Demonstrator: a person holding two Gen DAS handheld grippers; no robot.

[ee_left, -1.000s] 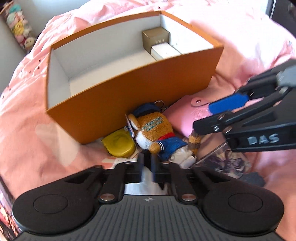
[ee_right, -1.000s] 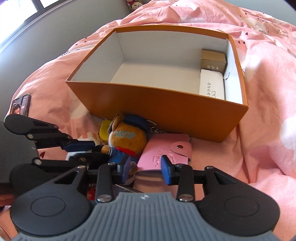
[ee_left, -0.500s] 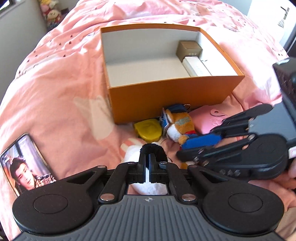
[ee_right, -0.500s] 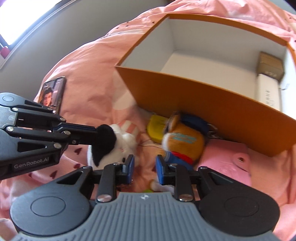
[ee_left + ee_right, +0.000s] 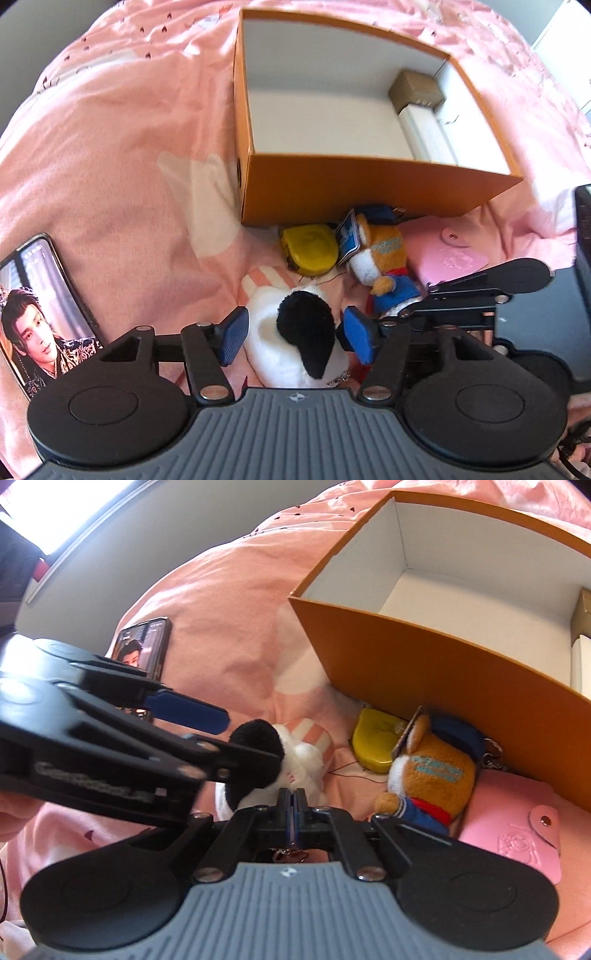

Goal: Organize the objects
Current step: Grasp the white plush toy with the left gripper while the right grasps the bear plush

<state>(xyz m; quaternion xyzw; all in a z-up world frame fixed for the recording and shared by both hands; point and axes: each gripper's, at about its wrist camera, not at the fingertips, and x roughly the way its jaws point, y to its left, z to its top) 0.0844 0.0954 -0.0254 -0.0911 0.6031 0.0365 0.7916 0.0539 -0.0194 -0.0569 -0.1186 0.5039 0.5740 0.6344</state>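
A white plush with a black ear (image 5: 291,339) lies on the pink bedding, between the blue pads of my open left gripper (image 5: 295,338). It also shows in the right wrist view (image 5: 280,764). My right gripper (image 5: 294,805) is shut just in front of this plush; a small metal clasp shows under its fingers, and I cannot tell if it is pinched. An orange fox plush in blue clothes (image 5: 384,258) (image 5: 432,779), a yellow round case (image 5: 310,249) and a pink wallet (image 5: 452,258) lie against the orange box (image 5: 369,192).
The box holds a brown carton (image 5: 415,88) and a white carton (image 5: 424,133) at its right end. A phone with a lit screen (image 5: 35,310) lies on the bedding at the left. The bedding is soft and rumpled all round.
My left gripper has opened around the white plush, which it held shut before. My right gripper has closed and moved in towards the white plush.
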